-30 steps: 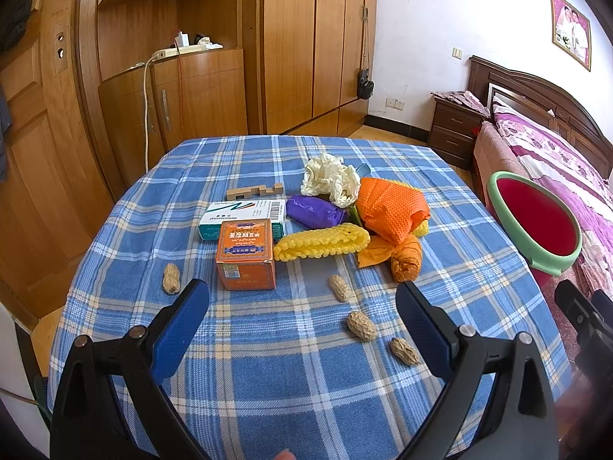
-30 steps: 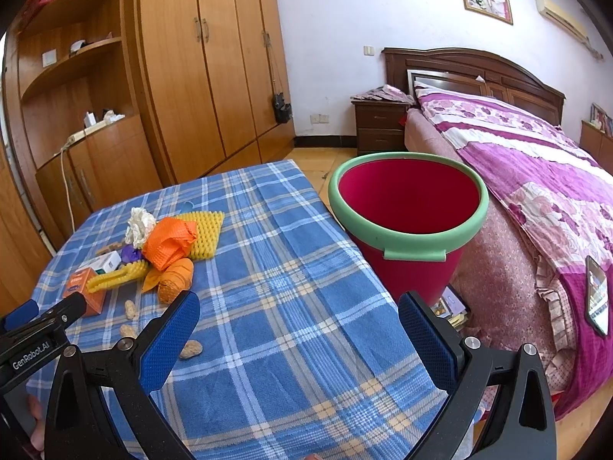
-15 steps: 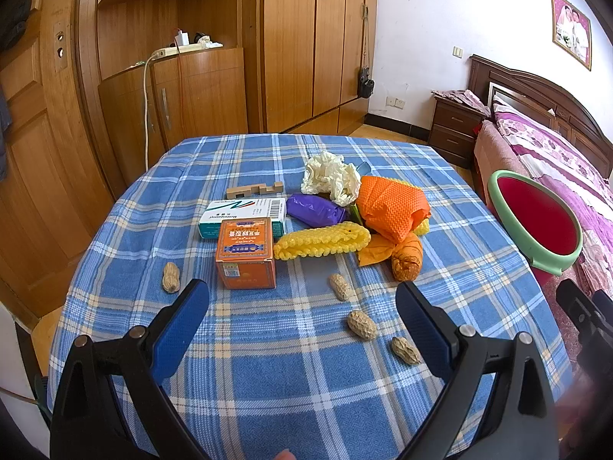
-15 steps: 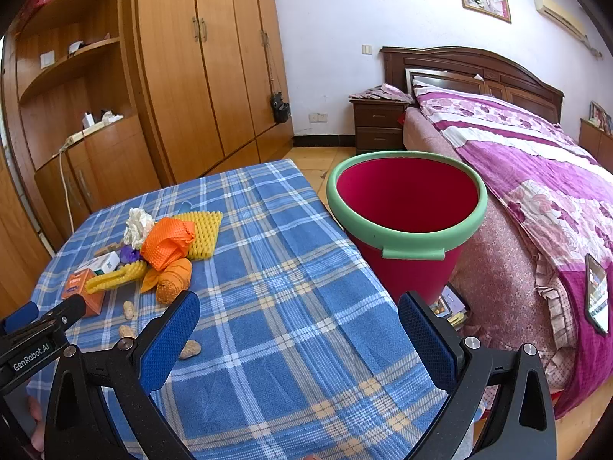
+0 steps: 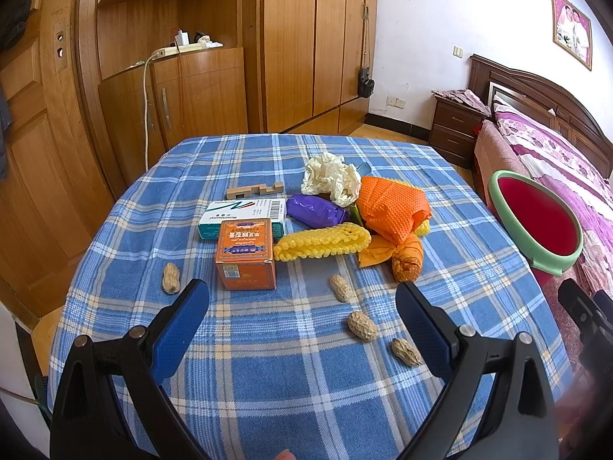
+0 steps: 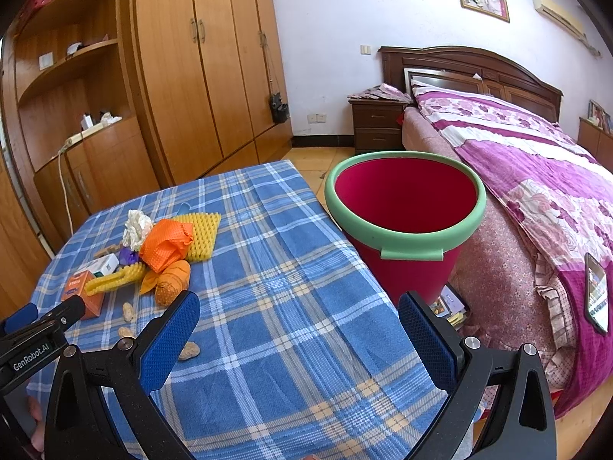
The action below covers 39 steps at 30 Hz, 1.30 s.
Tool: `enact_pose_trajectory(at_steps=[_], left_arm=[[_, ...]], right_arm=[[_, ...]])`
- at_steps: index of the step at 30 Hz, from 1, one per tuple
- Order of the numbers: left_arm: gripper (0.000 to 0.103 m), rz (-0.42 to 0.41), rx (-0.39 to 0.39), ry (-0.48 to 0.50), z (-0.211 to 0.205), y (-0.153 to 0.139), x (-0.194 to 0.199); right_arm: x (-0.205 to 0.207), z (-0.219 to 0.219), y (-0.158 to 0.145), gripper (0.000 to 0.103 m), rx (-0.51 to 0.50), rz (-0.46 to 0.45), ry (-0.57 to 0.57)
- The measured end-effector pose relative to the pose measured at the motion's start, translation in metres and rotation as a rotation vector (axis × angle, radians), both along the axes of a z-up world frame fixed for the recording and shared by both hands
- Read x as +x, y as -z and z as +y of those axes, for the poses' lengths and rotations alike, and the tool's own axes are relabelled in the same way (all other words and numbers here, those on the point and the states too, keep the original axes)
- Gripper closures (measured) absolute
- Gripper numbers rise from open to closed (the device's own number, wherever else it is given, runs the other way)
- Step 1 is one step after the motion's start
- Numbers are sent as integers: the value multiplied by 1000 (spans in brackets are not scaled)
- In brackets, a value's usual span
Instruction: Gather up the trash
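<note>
A table [image 5: 306, 402] under a blue plaid cloth carries a cluster of trash near its middle. Beside the table's right edge, between it and the bed [image 6: 536, 161], stands a red bucket [image 6: 406, 207] with a green rim; what shows of its inside is bare red wall, and the bottom cannot be seen.

On the cloth, the biggest piece is an orange foam net [image 5: 392, 209], touching a yellow foam sleeve [image 5: 322, 243] and a crumpled white tissue [image 5: 329, 178]. A purple wrapper [image 5: 314, 211] lies between the tissue and the sleeve. An orange carton [image 5: 245, 255] stands closed against a white-and-green box [image 5: 245, 216], also closed. Behind them lies a small wooden block piece [image 5: 254, 190]. Four peanuts [image 5: 362, 326] lie scattered in front of the pile.

The left gripper [image 5: 302, 326] hovers above the near cloth, fingers spread wide, holding nothing. The right gripper [image 6: 299, 335] hovers toward the bucket side, likewise spread and empty.
</note>
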<state>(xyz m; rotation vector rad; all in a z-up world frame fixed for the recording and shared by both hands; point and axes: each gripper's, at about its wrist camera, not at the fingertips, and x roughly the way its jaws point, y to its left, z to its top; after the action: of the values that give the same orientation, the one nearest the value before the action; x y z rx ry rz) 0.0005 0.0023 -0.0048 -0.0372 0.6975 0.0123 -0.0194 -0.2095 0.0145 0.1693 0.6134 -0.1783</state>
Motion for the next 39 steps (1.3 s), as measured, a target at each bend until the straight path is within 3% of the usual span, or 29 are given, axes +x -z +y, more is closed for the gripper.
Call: enact_pose_trajectory(at_steps=[21,30,39], left_arm=[[6,12,12,-6,7,7,7],[6,60,22,-28,19,13,37],[6,104,44,19,13,24,67]], right_arm=[[6,-4,1,0,-2,2,0],[31,-8,2,0,21,-2,-30],[61,-4,7,0,22,38,-71]])
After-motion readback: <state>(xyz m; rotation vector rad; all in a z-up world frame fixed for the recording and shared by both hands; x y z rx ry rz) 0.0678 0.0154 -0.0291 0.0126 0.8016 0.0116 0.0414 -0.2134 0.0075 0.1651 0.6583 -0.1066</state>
